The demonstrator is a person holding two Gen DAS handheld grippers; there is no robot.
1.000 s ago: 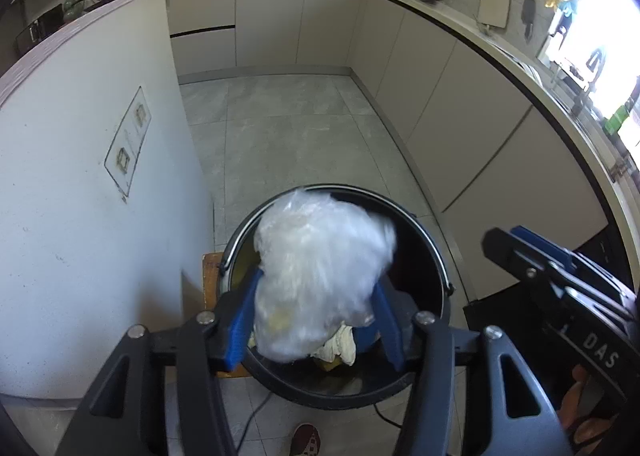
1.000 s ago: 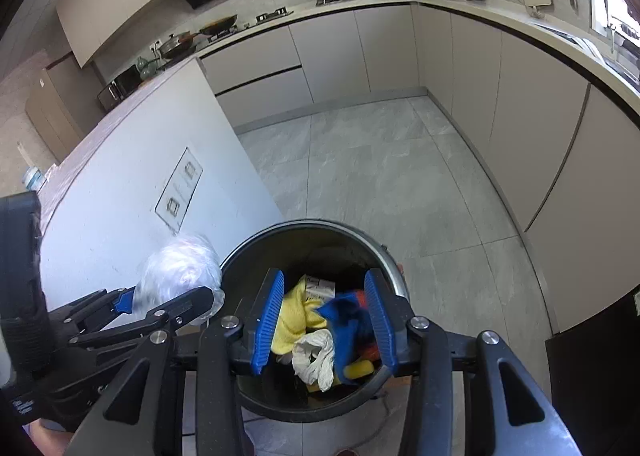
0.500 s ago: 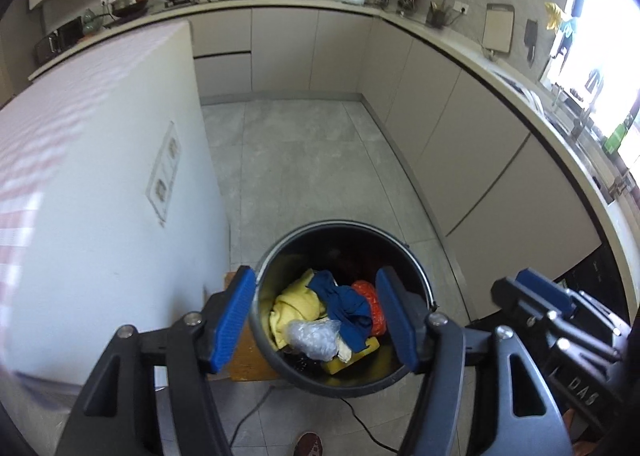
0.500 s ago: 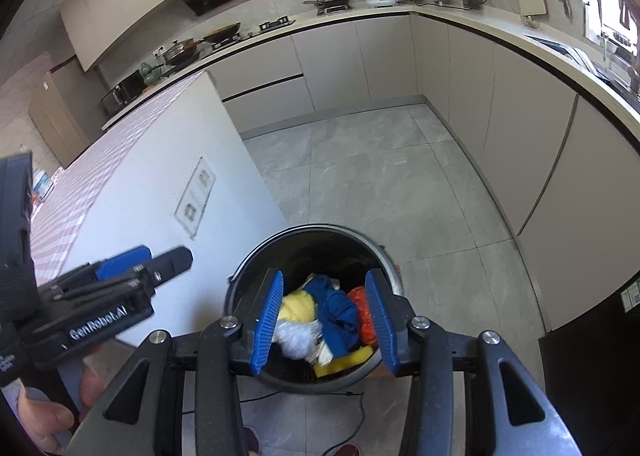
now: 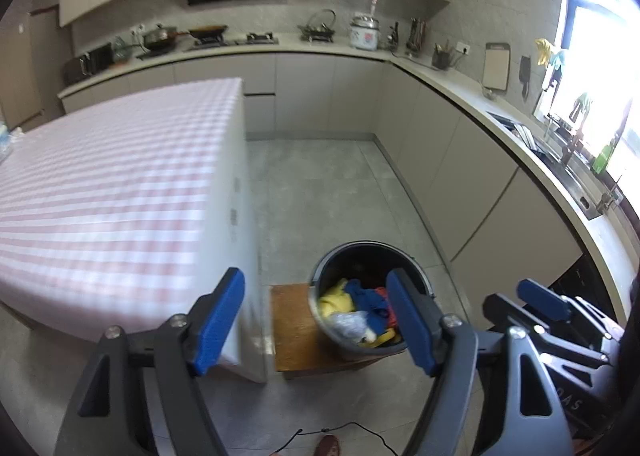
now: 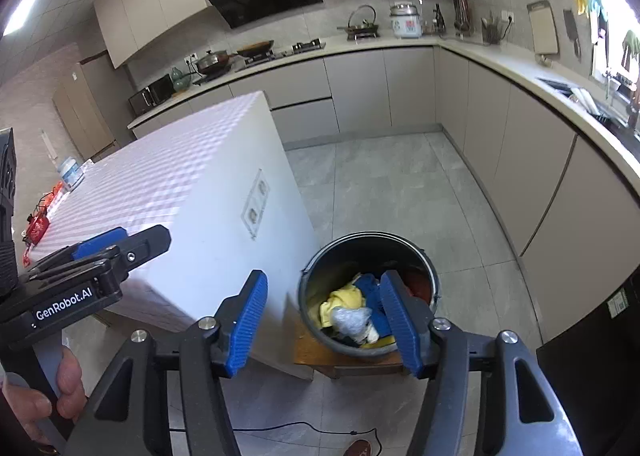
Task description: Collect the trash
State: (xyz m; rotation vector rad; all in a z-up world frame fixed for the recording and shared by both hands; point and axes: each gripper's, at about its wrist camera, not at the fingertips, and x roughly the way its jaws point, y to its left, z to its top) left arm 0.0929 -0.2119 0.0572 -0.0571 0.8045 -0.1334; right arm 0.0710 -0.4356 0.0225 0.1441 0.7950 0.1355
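A round dark trash bin (image 5: 416, 268) (image 6: 420, 256) stands on a low wooden stand on the floor. It holds yellow, blue and red scraps and a crumpled clear plastic bag (image 5: 350, 323) (image 6: 352, 318) on top. My left gripper (image 5: 316, 322) is open and empty, high above the bin and to its left, over the table's corner. It also shows in the right wrist view (image 6: 120, 242). My right gripper (image 6: 324, 324) is open and empty, high above the bin. Its blue-tipped fingers show at the right in the left wrist view (image 5: 544, 300).
A table with a pink checked cloth (image 5: 120, 184) (image 6: 160, 184) stands left of the bin. On its far left lie a jar (image 6: 70, 174) and a red item (image 6: 38, 226). Grey cabinets (image 5: 460, 160) line the back and right. A cable (image 6: 280, 430) lies on the floor.
My left gripper let go of the clear plastic bag, which now lies in the bin. Both grippers have risen well above the bin, and the left one has swung toward the table.
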